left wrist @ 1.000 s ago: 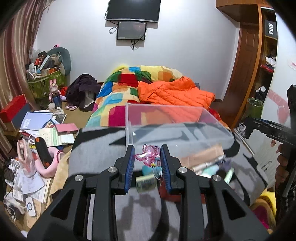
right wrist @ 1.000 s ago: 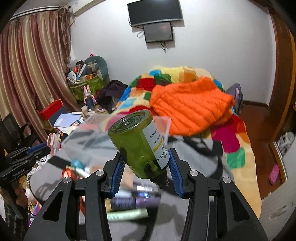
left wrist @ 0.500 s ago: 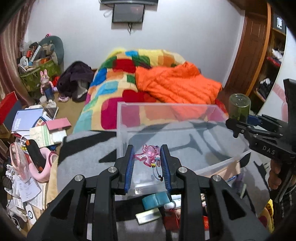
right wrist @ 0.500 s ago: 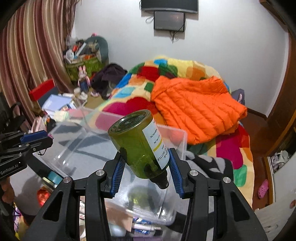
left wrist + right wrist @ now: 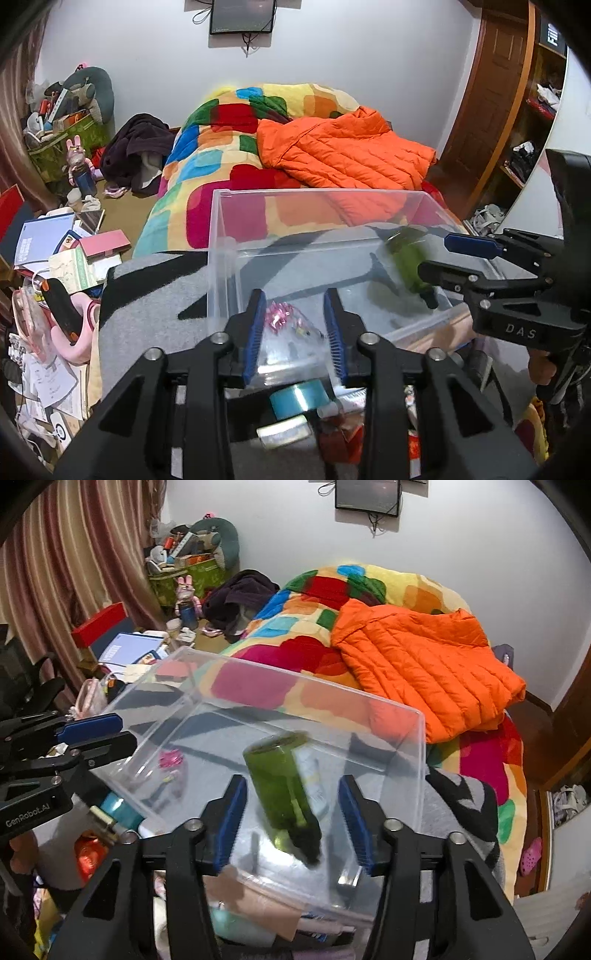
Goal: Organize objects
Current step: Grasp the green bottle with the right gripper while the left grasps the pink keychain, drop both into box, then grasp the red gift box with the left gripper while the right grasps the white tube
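Released green bottle (image 5: 286, 794) drops between right tongs (image 5: 293, 825)

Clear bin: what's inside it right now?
Inside the clear bin: a green bottle, blurred and free of the opening right gripper, and a pink trinket between the opening left gripper's pads. The near inside corners are hidden by the grippers.
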Motion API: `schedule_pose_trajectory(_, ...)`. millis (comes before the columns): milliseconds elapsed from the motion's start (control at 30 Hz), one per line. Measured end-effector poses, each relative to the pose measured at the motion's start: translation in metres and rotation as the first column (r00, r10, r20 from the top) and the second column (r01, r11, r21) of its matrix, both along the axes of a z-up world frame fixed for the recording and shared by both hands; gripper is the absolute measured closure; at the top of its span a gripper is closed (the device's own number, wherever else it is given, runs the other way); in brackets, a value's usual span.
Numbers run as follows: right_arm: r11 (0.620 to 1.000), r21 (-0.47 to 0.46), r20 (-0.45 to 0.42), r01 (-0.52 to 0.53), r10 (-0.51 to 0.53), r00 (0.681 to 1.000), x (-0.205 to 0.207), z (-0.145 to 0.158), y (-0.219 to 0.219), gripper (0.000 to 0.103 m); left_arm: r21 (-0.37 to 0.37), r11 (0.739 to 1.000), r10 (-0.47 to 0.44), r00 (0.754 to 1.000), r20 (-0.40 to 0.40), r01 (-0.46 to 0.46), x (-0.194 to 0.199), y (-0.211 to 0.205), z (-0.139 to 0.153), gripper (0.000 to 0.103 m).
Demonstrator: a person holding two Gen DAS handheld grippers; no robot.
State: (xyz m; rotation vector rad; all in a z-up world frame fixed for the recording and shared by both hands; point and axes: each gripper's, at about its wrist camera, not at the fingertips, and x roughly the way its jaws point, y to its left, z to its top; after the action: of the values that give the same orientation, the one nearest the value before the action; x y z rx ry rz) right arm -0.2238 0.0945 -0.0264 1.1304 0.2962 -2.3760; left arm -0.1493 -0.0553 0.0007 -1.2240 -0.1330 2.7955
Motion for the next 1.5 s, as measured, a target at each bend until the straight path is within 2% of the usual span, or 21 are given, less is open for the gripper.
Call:
schedule_pose_trajectory(300,0.998,-0.068,-0.023,-0.013,0.012,1.0,0.028,0.018,0.02,0.047,-0.011,1.0,-0.007,0.997,-0.077,0.006,0.039,0.005,0.02,0.037)
schedule_pose_trajectory(500,0.996,-0.086,-0.05,0.01,-0.014,0.999,0.053,0.022,0.043,0.04,0.003,0.999,-0.04,0.998,-0.055,0.04,0.056,0.026,0.013,0.028)
schedule_pose_trajectory(633,0.995,-0.096,-0.022,0.036,-0.038,0.999,0.067,0.012,0.056,0.037,-0.015,0.998,-0.055,0.998,-0.021,0.055,0.056,0.041,0.0,0.026)
schedule_pose_trajectory(733,0.996,-0.079,-0.012,0.045,-0.046,0.999,0.076,0.001,0.057,0.036,-0.081,0.996,-0.044,0.999,-0.006,0.043,0.059,0.052,-0.012,0.026)
schedule_pose_trajectory(800,0.997,-0.06,-0.003,0.045,-0.045,0.999,0.082,-0.008,0.055,0.035,-0.106,0.994,-0.038,0.999,-0.001,0.038,0.065,0.052,-0.018,0.026)
schedule_pose_trajectory(967,0.999,-0.005,-0.009,0.047,-0.047,0.999,0.089,-0.027,0.049,0.034,-0.114,0.993,-0.007,1.0,0.024,0.01,0.086,0.033,-0.031,0.026)
schedule_pose_trajectory(1067,0.999,-0.02,0.001,0.049,-0.049,0.999,0.091,-0.027,0.057,0.033,-0.109,0.994,0.019,0.998,0.054,-0.013,0.1,0.017,-0.039,0.026)
schedule_pose_trajectory(1200,0.997,0.021,0.009,0.069,-0.069,0.998,0.099,-0.035,0.067,0.033,-0.035,0.998,0.048,0.996,0.075,-0.045,0.115,-0.004,-0.043,0.022)
schedule_pose_trajectory(1267,0.995,0.033,0.023,0.091,-0.092,0.996,0.101,-0.039,0.074,0.033,-0.025,0.998,0.064,0.996,0.068,-0.062,0.118,-0.007,-0.04,0.022)
schedule_pose_trajectory(1400,0.993,-0.034,0.054,0.114,-0.112,0.992,0.108,-0.036,0.081,0.033,-0.044,0.998,0.053,0.998,0.04,-0.051,0.115,0.0,-0.033,0.021)
schedule_pose_trajectory(1500,0.991,-0.09,0.075,0.104,-0.097,0.992,0.115,-0.032,0.074,0.033,-0.03,0.999,0.026,0.998,0.057,-0.025,0.105,0.009,-0.035,0.021)
